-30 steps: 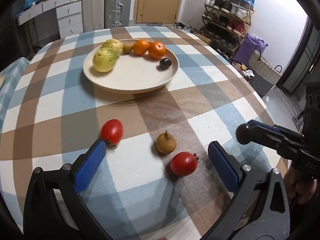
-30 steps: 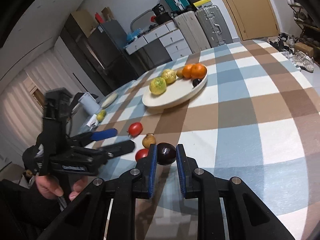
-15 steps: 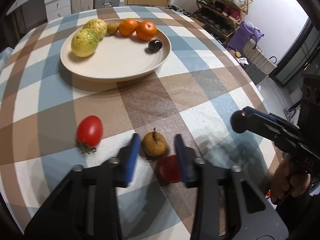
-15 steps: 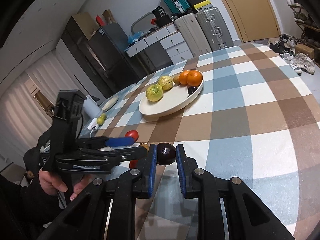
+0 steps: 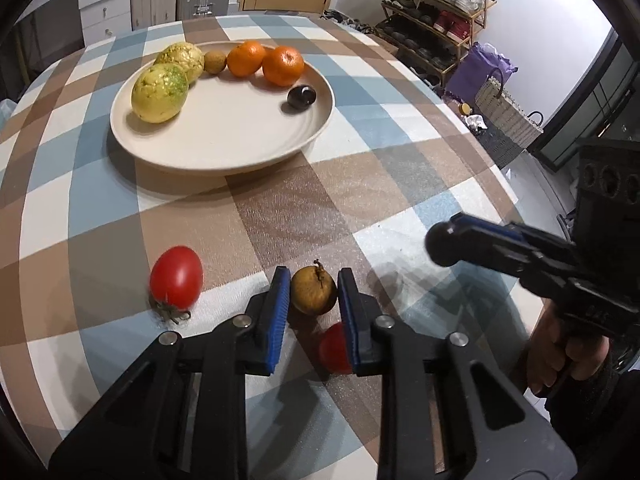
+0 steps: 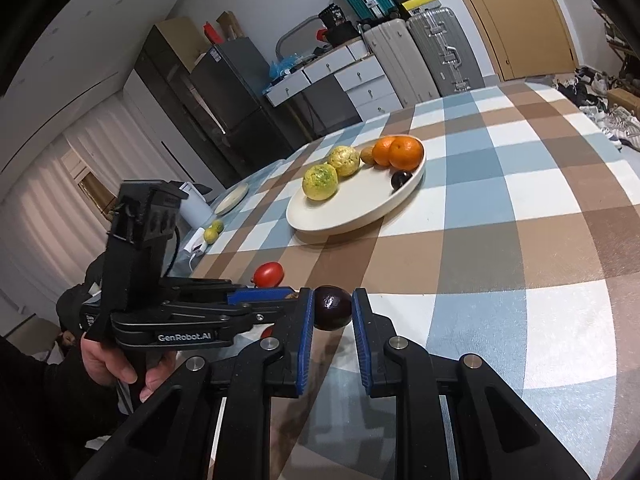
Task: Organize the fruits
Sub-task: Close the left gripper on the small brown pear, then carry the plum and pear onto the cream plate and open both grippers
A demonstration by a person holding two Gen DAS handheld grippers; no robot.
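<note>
My left gripper (image 5: 313, 298) is shut on a small brown fruit (image 5: 313, 290) low over the checked tablecloth. A red tomato (image 5: 176, 276) lies to its left, and another red tomato (image 5: 335, 350) sits partly hidden under the right finger. My right gripper (image 6: 332, 312) is shut on a dark plum (image 6: 332, 307) and holds it above the table; it also shows at the right of the left wrist view (image 5: 444, 245). A cream plate (image 5: 224, 148) farther back holds two yellow-green fruits, a small brown fruit, two oranges and a dark plum (image 5: 302, 97).
The round table's edge curves close on the right, with a shoe rack (image 5: 436, 4), a purple bag and a wicker basket (image 5: 506, 114) beyond. Drawers, suitcases and a fridge (image 6: 236, 92) stand behind the table. A small plate (image 6: 232, 202) and yellow fruits lie at the far left.
My left gripper has moved forward and closed from wide open onto the small brown fruit. My right gripper has kept its grip on the dark plum and lifted slightly.
</note>
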